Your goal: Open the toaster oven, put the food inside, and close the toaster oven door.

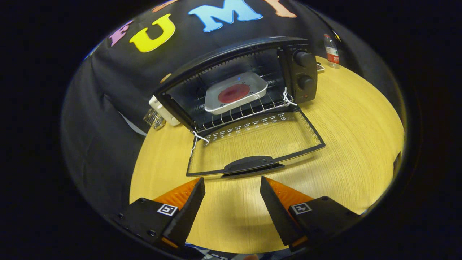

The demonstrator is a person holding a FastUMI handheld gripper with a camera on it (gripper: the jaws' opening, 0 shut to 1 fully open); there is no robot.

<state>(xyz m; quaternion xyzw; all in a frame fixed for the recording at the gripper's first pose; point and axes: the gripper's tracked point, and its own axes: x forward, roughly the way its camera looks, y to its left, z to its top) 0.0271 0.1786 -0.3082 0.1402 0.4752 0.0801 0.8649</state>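
Note:
A black toaster oven stands on the wooden table, its glass door folded flat down toward me. On the wire rack inside rests a white tray holding a round red piece of food. The door's black handle lies just ahead of my fingers. My gripper is open over the table, a little short of the handle, with nothing between its fingers.
Two knobs sit on the oven's right panel. A water bottle stands behind the oven to the right. A white box and a small clear object lie at the oven's left. White strings hang at the door hinges.

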